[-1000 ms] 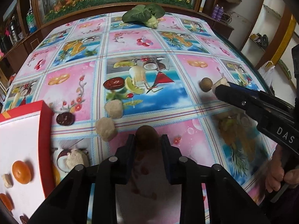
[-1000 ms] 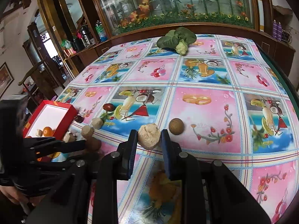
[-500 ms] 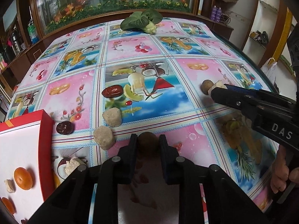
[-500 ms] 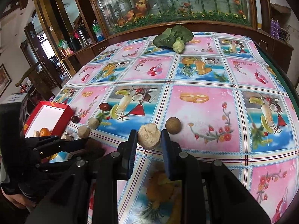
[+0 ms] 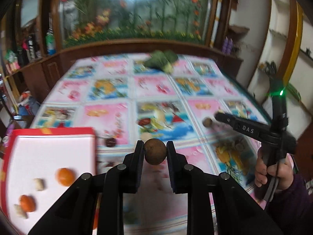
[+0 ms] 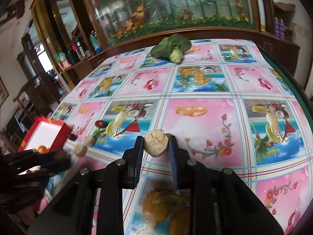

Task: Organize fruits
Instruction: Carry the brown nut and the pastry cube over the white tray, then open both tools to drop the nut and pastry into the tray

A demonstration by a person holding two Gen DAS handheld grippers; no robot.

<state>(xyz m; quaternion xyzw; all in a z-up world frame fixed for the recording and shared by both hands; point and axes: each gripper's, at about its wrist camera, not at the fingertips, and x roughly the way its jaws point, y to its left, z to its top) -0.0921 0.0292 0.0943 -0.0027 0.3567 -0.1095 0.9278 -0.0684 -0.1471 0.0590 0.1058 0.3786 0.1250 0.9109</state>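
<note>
The left gripper (image 5: 154, 153) has lifted the brown fruit (image 5: 155, 151) clear of the worktop (image 5: 156, 86), clamped firmly; the red box (image 5: 49, 152) lies at nine o'clock. The right gripper (image 6: 156, 146) stays clamped on the pale lump (image 6: 156, 143), low over the worktop.

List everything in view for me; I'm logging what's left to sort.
red box: one, red with white inside, left of table
oranges: two, orange, in the box
pale pieces: two, cream, in the box
pale lumps: two, beige, on cloth near box
dark red fruits: two, on cloth by the lumps
loose brown fruit: one, brown, on cloth, right of centre
leafy vegetable: one, green, far end
tablecloth: one, pink and blue, covering table
left claw: one, black, shut on held brown fruit
right claw: one, black, shut on held pale lump
hand: one, gripping right claw's handle
</note>
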